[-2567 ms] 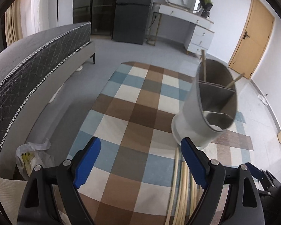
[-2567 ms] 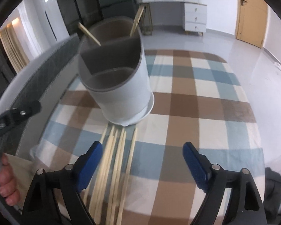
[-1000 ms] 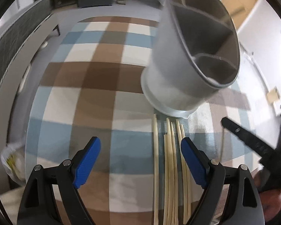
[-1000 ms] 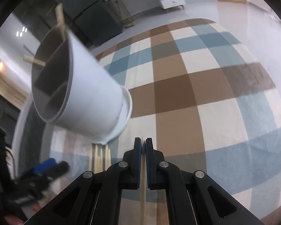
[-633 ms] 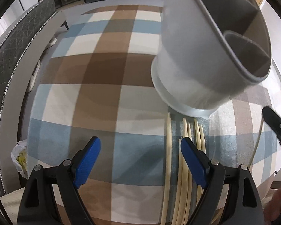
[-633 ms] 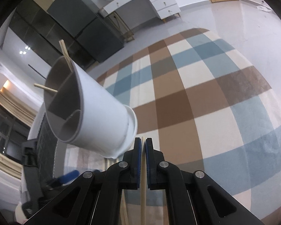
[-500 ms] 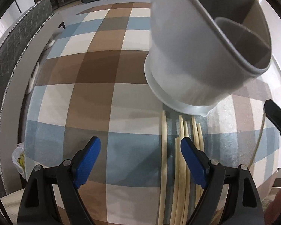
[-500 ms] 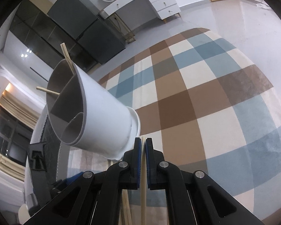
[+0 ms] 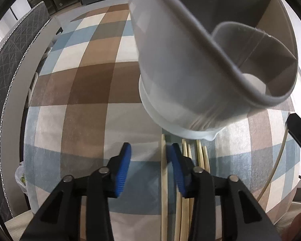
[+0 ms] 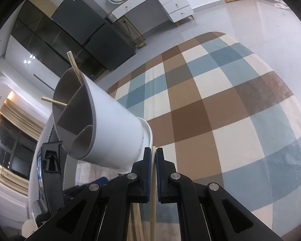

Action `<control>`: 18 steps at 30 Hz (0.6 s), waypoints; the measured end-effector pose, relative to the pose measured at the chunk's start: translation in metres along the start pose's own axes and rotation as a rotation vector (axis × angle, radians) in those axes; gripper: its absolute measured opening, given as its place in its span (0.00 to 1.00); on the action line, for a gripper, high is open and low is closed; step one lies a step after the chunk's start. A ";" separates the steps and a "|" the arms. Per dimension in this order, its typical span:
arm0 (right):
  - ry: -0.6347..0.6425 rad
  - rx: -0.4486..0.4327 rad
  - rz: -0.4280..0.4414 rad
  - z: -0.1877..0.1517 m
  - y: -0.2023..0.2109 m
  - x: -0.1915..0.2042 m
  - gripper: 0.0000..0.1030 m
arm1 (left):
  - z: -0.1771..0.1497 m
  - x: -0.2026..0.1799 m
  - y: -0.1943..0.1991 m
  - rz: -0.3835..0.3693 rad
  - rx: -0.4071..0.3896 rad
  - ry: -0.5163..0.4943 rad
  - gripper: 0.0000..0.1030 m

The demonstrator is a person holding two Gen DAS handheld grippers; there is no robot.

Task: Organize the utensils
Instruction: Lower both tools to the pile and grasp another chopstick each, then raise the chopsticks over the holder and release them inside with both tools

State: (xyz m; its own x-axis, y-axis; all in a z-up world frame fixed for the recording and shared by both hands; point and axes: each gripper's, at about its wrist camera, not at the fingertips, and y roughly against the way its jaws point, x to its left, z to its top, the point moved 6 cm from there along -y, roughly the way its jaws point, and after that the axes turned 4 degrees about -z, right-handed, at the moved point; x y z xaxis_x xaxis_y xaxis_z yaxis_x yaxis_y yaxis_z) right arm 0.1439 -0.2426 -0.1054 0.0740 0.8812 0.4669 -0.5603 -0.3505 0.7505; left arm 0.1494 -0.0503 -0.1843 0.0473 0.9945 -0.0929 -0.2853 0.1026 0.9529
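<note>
A white utensil holder (image 9: 182,74) with grey inner compartments stands on the checked tablecloth; it also shows in the right wrist view (image 10: 110,132), with two chopsticks (image 10: 75,68) in its far compartment. Several loose chopsticks (image 9: 185,200) lie side by side in front of it. My left gripper (image 9: 149,156) hangs low over them, jaws partly closed around the leftmost chopstick (image 9: 163,172), not clamped. My right gripper (image 10: 153,156) is shut on one chopstick (image 10: 153,190) and holds it lifted beside the holder's base. That gripper's tip (image 9: 299,128) and its chopstick show at the left wrist view's right edge.
The checked cloth (image 10: 220,110) covers the table. A grey padded bed (image 9: 8,60) lies to the left, a plastic bag (image 9: 20,178) on the floor below. Dark cabinets (image 10: 86,32), a white dresser (image 10: 170,2) and a door stand far back.
My left gripper's jaws have narrowed from wide open to around the leftmost chopstick, and it moved closer to the holder. My right gripper stays shut on its chopstick, lifted slightly higher.
</note>
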 end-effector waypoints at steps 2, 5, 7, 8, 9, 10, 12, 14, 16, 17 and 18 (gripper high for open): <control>0.000 0.000 -0.002 0.000 0.000 -0.001 0.04 | -0.001 -0.001 0.001 0.000 -0.015 0.010 0.23; 0.011 0.000 -0.001 -0.002 0.006 0.000 0.04 | 0.000 0.003 0.001 -0.002 -0.044 0.035 0.09; 0.042 -0.022 0.009 -0.003 0.016 0.003 0.04 | -0.002 0.004 0.003 -0.020 -0.057 0.054 0.01; 0.063 -0.036 0.013 -0.004 0.021 0.007 0.04 | -0.002 0.005 0.003 -0.028 -0.057 0.059 0.01; 0.082 -0.052 0.015 -0.005 0.026 0.010 0.04 | -0.002 0.008 0.003 -0.043 -0.055 0.064 0.01; 0.105 -0.077 0.016 -0.006 0.033 0.013 0.04 | -0.003 0.009 0.005 -0.057 -0.058 0.069 0.00; 0.139 -0.102 0.002 -0.011 0.041 0.019 0.04 | -0.004 0.014 0.018 -0.043 -0.105 0.076 0.00; 0.150 -0.103 -0.008 -0.017 0.044 0.023 0.04 | -0.008 0.020 0.031 -0.062 -0.130 0.087 0.00; 0.165 -0.112 -0.018 -0.023 0.050 0.027 0.04 | -0.012 0.023 0.042 -0.075 -0.149 0.094 0.00; 0.172 -0.120 -0.020 -0.024 0.053 0.029 0.04 | -0.015 0.026 0.051 -0.092 -0.161 0.097 0.00; 0.176 -0.129 -0.022 -0.024 0.056 0.030 0.04 | -0.018 0.028 0.057 -0.099 -0.172 0.100 0.00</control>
State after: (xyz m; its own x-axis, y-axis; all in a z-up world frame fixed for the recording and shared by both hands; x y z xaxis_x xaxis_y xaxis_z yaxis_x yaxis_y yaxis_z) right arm 0.0946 -0.2283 -0.0607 -0.0515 0.9340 0.3534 -0.6621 -0.2969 0.6881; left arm 0.1175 -0.0164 -0.1378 -0.0097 0.9755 -0.2199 -0.4437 0.1929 0.8751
